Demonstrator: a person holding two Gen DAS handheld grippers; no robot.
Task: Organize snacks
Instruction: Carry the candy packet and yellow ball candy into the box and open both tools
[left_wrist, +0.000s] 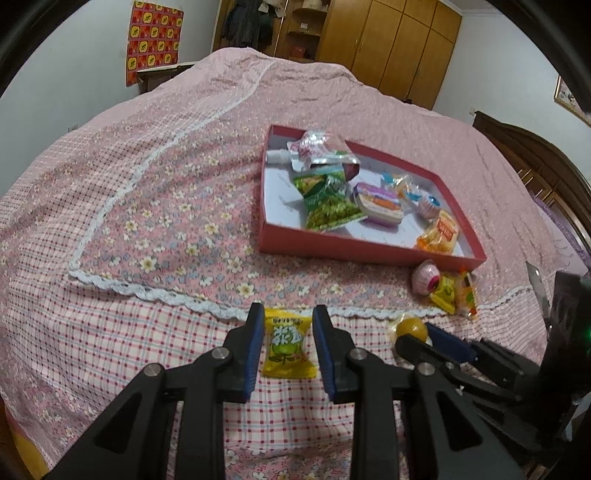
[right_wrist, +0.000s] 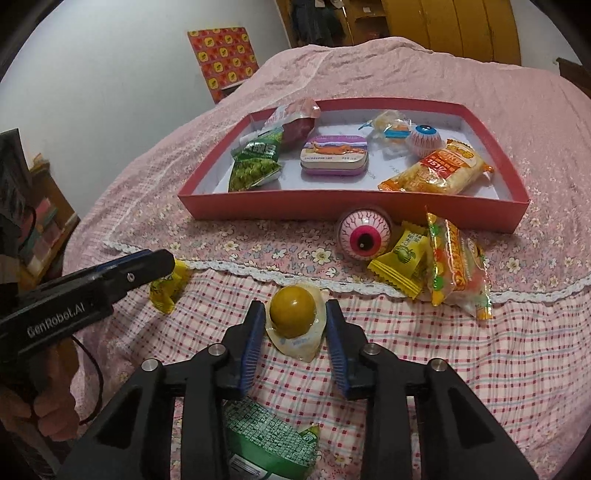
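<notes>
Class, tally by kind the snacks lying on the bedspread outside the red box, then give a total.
Yellow wrapped candies: 2
Pink plastic eyeball ball: 1
Clear orange-printed gummy bag: 1
Mustard-yellow ball in clear wrapper: 1
Green foil packet: 1
Total: 6

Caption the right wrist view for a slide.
Open right hand-held gripper straddles a wrapped yellow ball on the bed, red tray of snacks beyond.

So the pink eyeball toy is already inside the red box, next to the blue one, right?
Not quite. The pink eyeball lies on the bedspread just outside the red box's front wall. Only the blue eyeball is inside, as the right wrist view shows.
</notes>
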